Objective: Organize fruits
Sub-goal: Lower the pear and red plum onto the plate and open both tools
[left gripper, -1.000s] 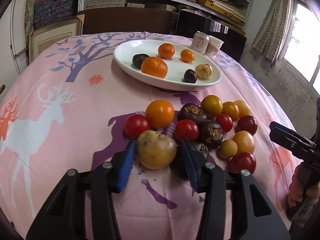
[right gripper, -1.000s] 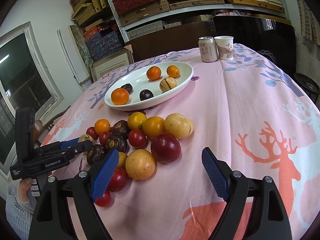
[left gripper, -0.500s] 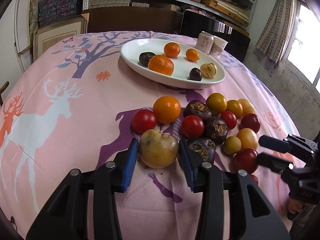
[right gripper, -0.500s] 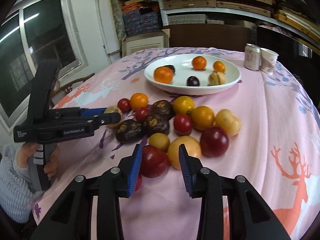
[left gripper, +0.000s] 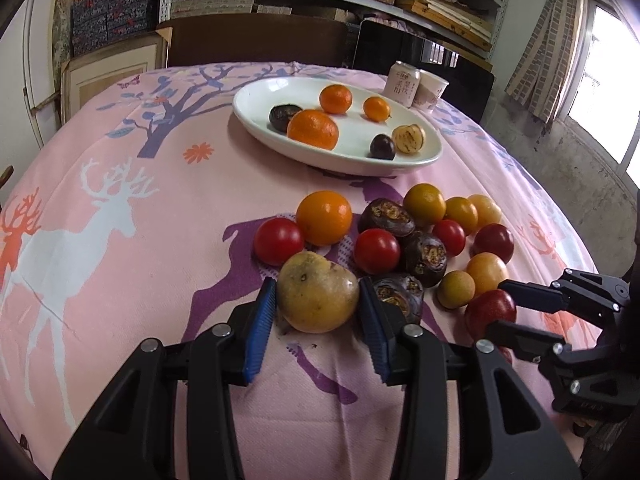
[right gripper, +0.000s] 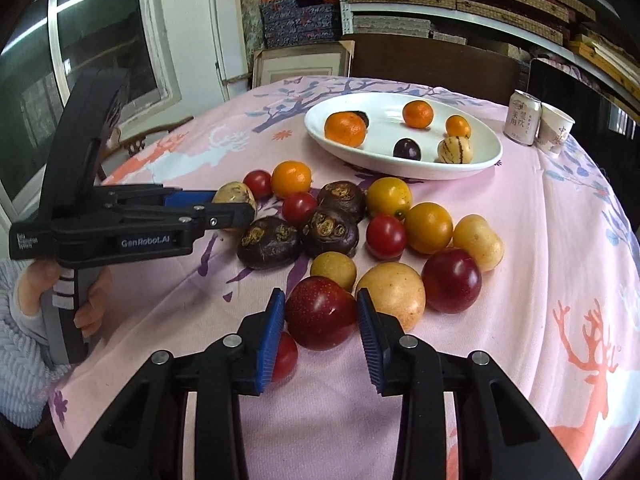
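Two fruits are pinched at once, both on the desk nearer than the white plate: left gripper fingers closed across a yellow fruit, right gripper fingers closed across a red plum. Both look round, smooth, bruisable, likely slippery; hold at the widest girth. Undersides and a small red fruit behind the right gripper's finger are hidden.

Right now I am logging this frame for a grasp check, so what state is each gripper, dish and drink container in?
Left gripper: shut on the yellow fruit.
Right gripper: shut on the dark red plum.
White plate: upright, holding six fruits.
Drink can: upright; cannot tell whether opened.
Paper cup: upright, beside the can.
Loose fruits: still on the cloth, clustered.
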Tool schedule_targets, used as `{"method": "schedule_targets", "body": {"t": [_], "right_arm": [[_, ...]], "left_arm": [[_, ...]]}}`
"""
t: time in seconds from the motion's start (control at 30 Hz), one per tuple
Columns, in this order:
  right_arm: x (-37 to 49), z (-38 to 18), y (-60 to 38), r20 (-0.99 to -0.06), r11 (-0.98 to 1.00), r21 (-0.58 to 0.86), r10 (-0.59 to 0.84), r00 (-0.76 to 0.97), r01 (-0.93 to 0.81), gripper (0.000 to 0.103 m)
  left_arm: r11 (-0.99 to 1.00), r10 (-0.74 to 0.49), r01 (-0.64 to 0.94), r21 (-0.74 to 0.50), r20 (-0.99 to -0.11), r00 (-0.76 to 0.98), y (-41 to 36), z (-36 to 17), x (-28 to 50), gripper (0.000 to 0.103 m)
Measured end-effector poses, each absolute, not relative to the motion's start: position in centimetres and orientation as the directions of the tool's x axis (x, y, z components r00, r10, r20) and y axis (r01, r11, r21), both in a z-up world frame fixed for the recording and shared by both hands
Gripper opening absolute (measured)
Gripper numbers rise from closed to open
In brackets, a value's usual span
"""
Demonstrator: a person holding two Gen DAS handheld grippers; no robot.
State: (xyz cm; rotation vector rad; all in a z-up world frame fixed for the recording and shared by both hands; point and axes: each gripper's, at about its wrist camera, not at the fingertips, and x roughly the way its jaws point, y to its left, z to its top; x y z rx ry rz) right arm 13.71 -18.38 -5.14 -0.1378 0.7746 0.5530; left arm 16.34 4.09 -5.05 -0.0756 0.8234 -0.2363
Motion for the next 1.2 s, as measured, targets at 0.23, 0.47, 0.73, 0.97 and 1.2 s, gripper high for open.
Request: {"method": "schedule_targets", "body": {"t": [0.23,0.47,0.73,0.97,1.2], "right_arm": [[14.2,-4.1,-19.9,-0.652,0.864,0.13,0.444,0.615,-0.486,0.037],[18.2,-0.5,-19.7,-0.617,0.885,0.109,0.417,0.667,-0.453,0.037],[26.8,-0.2,-18.9,-0.623,0.927,0.127,0.351,0.699,-0.353,0.037],[29.2,-1.5,-20.9,-0.605,0.929,0.207,0.369,0.706,-0.308,0.062],[28.1,-1.0,-22.1,-0.572,0.924,0.242,0.383,0.725,-0.297,0.062]], "left_arm": [[0.974,-0.225,0.157,-0.161,-0.679,0.699,4.8,-3.3,16.3,0.041],[0.978,-0.208,0.162,-0.132,-0.663,0.719,3.3,-0.1,21.5,0.041],[0.967,-0.255,0.177,-0.184,-0.686,0.682,0.9,0.0,29.4,0.041],[0.947,-0.321,0.228,-0.226,-0.674,0.666,-0.8,-1.4,32.0,0.051],[0.95,-0.311,0.215,-0.225,-0.654,0.689,0.1,-0.6,30.0,0.06]]}}
